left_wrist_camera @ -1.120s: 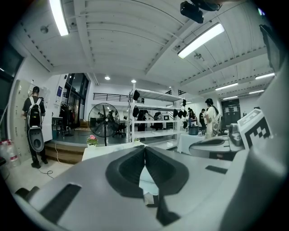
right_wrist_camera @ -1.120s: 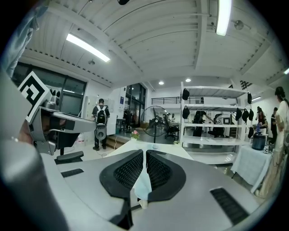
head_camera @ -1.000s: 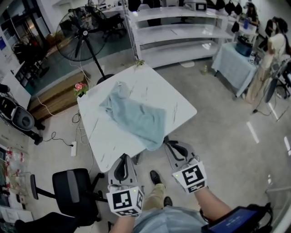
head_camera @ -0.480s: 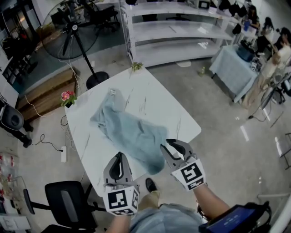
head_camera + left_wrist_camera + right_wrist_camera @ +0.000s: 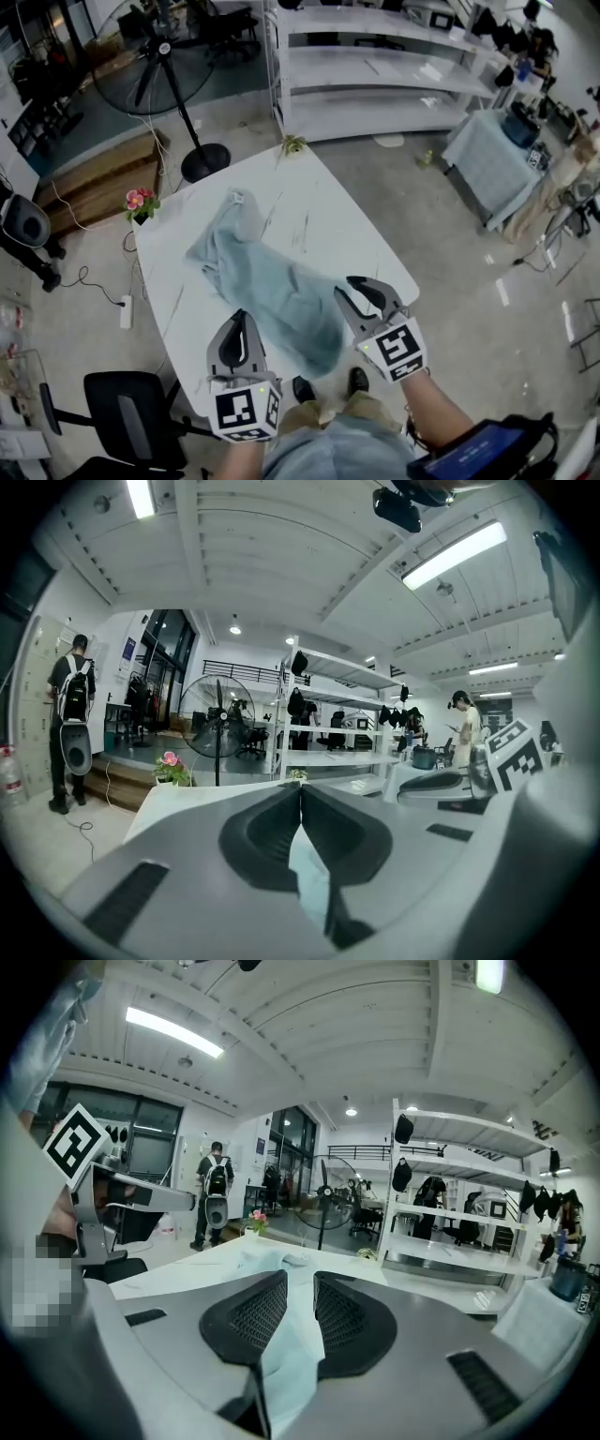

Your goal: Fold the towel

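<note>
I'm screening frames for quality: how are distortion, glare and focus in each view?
Head view: evenly lit, shelves slightly bowed by the lens. Left gripper view: heavy fisheye, black corners, ceiling light blown out. Right gripper view: same fisheye, close towel soft.

A pedestal fan (image 5: 164, 47) stands beside white shelving (image 5: 375, 70); pink flowers (image 5: 139, 199) sit near the table (image 5: 347, 234).

An open-plan lab or workshop, with long white shelving (image 5: 375, 70), a pedestal fan (image 5: 150, 56), an office chair (image 5: 131, 403) and ceiling strip lights (image 5: 459, 555)
</note>
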A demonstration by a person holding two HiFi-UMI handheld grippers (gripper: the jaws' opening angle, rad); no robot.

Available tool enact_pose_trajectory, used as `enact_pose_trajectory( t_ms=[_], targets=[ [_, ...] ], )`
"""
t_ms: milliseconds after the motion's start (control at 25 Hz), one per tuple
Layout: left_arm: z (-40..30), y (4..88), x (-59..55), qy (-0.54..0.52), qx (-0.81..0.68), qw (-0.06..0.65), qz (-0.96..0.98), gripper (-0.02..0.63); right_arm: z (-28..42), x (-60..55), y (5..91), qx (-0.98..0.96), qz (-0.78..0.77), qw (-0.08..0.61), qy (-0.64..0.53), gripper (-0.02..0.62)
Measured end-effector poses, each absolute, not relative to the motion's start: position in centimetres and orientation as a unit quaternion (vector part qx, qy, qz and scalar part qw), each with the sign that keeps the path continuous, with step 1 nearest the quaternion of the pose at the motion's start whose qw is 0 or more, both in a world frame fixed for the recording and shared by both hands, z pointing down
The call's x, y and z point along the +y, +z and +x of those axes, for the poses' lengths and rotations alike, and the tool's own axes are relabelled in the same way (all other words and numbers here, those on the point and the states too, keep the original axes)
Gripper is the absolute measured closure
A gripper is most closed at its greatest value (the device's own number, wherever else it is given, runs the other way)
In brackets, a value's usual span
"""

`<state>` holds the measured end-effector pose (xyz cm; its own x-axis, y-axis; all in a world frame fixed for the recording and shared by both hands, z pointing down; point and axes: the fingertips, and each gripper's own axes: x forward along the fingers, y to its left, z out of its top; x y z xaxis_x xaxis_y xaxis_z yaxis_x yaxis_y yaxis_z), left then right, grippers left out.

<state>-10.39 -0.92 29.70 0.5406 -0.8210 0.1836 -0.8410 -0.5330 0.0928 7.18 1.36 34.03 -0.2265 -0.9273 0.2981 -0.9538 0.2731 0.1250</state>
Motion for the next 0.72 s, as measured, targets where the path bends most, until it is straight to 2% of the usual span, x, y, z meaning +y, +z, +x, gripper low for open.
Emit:
enact_pose_trajectory(
  t_ms=[440, 720],
  targets=[
    [-8.1, 34.5, 0.6, 0.089, -0.543, 0.130, 0.825, 0.597, 11.3, -0.6, 42.4, -0.826, 0.510, 0.224, 0.092, 0.491],
    [-7.9, 39.9, 3.8, 0.131, -0.597, 0.178, 0.771, 0.597, 12.5, -1.1, 50.7, -0.852, 0.422, 0.281, 0.129, 0.441]
  ],
)
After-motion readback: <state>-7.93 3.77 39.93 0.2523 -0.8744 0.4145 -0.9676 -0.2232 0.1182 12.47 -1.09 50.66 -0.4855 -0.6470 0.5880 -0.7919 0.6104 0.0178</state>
